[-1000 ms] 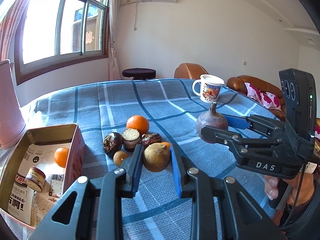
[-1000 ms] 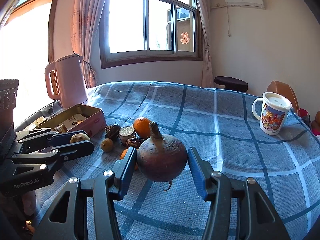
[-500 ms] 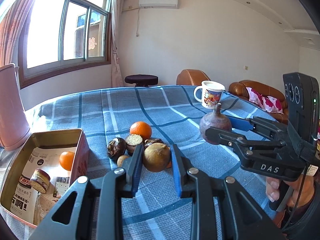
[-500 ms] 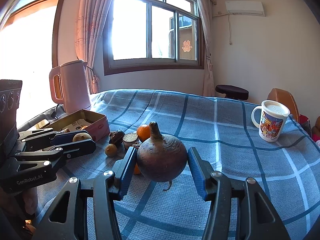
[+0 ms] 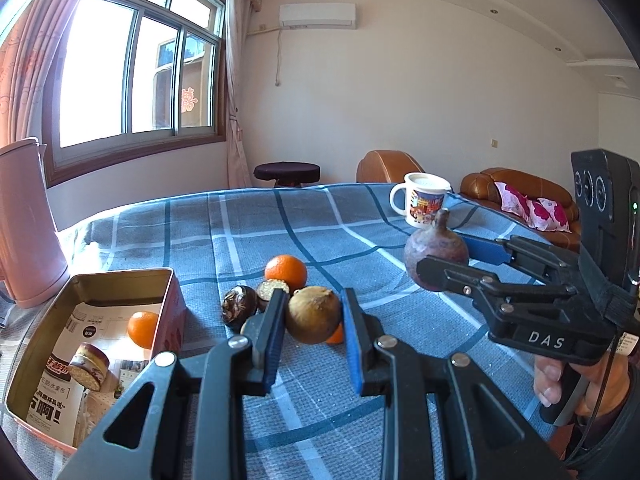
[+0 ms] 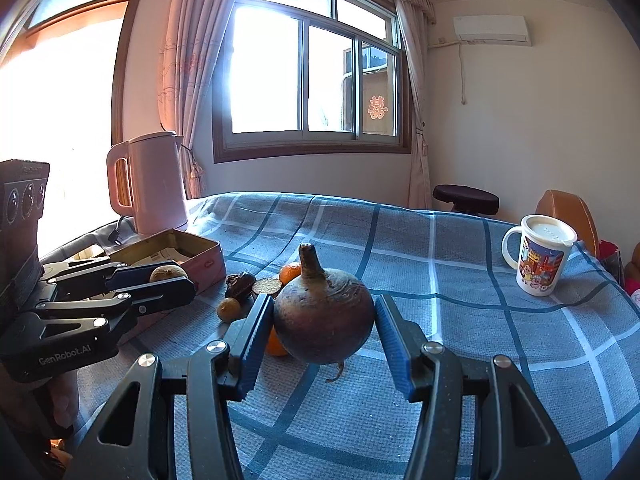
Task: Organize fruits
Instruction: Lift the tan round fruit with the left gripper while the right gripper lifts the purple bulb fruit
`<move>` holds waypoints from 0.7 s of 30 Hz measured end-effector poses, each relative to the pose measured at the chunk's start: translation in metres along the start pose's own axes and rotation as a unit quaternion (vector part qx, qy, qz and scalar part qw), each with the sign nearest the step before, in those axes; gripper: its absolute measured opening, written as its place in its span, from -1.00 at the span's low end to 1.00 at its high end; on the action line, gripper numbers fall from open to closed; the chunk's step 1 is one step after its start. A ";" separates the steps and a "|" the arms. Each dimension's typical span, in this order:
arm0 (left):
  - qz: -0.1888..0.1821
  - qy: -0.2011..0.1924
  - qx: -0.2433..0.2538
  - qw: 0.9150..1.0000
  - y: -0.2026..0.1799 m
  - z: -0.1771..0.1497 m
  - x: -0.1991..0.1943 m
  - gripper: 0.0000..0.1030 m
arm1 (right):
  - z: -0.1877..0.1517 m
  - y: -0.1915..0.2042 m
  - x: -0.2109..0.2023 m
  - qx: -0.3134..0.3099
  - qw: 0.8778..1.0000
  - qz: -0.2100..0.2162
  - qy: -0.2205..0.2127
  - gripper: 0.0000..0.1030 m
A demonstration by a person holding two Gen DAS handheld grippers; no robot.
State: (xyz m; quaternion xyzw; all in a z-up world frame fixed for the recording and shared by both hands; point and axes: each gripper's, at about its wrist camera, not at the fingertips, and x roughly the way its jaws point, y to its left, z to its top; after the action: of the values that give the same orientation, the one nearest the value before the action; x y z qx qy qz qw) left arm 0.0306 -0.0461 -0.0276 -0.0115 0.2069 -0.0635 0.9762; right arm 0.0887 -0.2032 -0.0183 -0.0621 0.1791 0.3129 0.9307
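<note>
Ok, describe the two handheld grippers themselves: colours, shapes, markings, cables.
Both are black linkage frames with silver pivot pins and ribbed blue finger pads. The right gripper reads "DAS" in white, carries a boxy black module with round ports and a green light, and trails a thin black cable. The left gripper reads "GenRobot.AI" and bears a similar module.

Pink kettle (image 6: 154, 182) far left on blue checked tablecloth (image 6: 460, 280); lidded cartoon mug (image 6: 540, 260) far right.

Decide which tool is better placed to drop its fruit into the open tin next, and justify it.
Left, probably. The left tool grips a brown round fruit close beside the open tin; the right tool, holding the beetroot, sits farther away.
</note>
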 end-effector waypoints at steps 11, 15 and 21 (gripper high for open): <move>0.004 -0.020 0.003 1.000 -0.001 0.002 -0.006 -0.45 | -0.001 0.001 -0.008 -0.005 1.000 0.006 -0.022 0.05; 0.005 -0.026 0.007 1.000 -0.002 0.002 -0.008 -0.45 | -0.001 0.002 -0.010 -0.006 1.000 0.007 -0.029 0.05; 0.005 -0.034 0.008 0.999 -0.002 0.002 -0.009 -0.45 | 0.000 0.002 -0.013 -0.007 0.999 0.010 -0.039 0.05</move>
State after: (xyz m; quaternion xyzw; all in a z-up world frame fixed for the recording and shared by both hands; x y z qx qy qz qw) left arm 0.0230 -0.0467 -0.0223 -0.0049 0.1727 -0.0599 0.9831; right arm 0.0773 -0.2088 -0.0137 -0.0549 0.1412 0.3256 0.9333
